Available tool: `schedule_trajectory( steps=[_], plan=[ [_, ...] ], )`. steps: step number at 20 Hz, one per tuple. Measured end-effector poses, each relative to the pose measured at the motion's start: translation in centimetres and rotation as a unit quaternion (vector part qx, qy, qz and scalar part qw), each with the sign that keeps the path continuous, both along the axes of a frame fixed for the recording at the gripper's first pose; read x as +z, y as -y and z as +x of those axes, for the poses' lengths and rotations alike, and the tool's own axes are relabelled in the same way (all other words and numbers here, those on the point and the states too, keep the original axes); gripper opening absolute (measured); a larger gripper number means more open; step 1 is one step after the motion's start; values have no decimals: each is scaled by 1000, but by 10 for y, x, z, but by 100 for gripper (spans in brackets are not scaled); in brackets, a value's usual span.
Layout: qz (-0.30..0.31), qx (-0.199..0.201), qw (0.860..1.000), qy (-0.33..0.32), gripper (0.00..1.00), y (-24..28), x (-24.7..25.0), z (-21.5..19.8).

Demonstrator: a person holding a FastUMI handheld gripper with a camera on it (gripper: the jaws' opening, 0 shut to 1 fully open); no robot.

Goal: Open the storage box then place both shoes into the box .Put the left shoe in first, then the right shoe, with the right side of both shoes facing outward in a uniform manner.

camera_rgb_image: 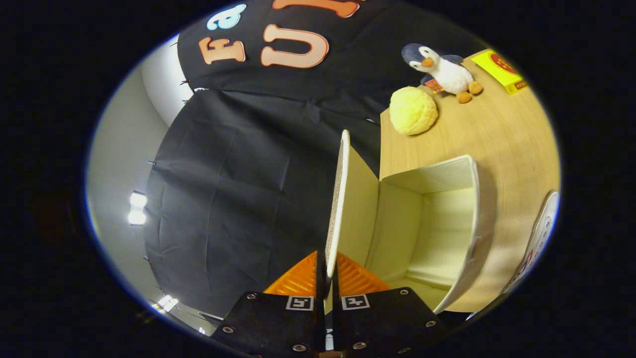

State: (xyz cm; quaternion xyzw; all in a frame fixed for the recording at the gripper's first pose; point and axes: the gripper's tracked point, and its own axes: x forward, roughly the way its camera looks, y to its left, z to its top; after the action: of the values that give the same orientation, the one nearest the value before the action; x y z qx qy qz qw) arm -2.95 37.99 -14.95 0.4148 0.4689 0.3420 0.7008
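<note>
The view is rolled sideways. A cream storage box (447, 219) lies on the wooden table (502, 139) with its inside showing and nothing in it. Its lid (345, 199) is swung out and stands edge-on straight ahead of me. My gripper (326, 266) is shut on the lid's near edge, one finger on each face. Beyond the box, at the table's side, part of a white shoe (539, 238) with eyelets shows.
A yellow fluffy ball (413, 110), a plush penguin (442, 69) and a yellow packet (502, 69) sit on the table past the box. The black cloth wall (238, 189) hangs on the lid's other side, with bright lamps (137, 207) beside it.
</note>
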Motion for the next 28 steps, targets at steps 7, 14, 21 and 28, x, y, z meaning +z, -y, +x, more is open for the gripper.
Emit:
schedule_trajectory(
  steps=[7, 14, 21, 28],
  plan=[
    [-1, 37, 999, 20, 9, -96, 19, 17],
    [-9, 76, 997, -1, 11, -183, 3, 30],
    [-49, 31, 998, 20, 91, -141, -12, 50],
    [-154, -4, 986, 65, 95, -36, -53, 41]
  ],
)
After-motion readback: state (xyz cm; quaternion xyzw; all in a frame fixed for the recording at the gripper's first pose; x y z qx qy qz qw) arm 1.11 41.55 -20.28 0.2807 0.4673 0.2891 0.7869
